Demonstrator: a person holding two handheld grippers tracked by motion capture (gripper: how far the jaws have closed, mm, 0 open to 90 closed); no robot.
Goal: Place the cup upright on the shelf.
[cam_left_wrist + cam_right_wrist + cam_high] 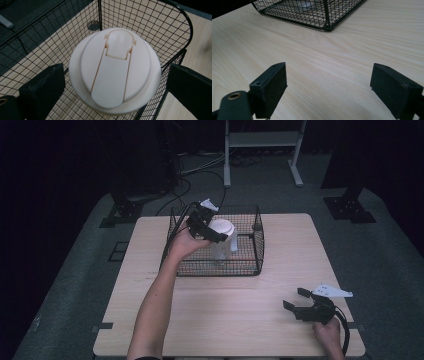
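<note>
A tumbler with a clear body and a white flip-top lid stands upright inside a black wire basket at the back middle of the wooden table. My left gripper reaches over the basket's left rim, open. In the left gripper view its jaws flank the lid with a thin gap on each side, and the basket's wires run behind. My right gripper rests open near the table's front right corner. Bare wood lies between its jaws, and the basket stands farther off.
Grey carpet surrounds the table. A white metal frame stands on the floor behind it, with black cables and black stand bases at the back. The table's front and left parts are bare wood.
</note>
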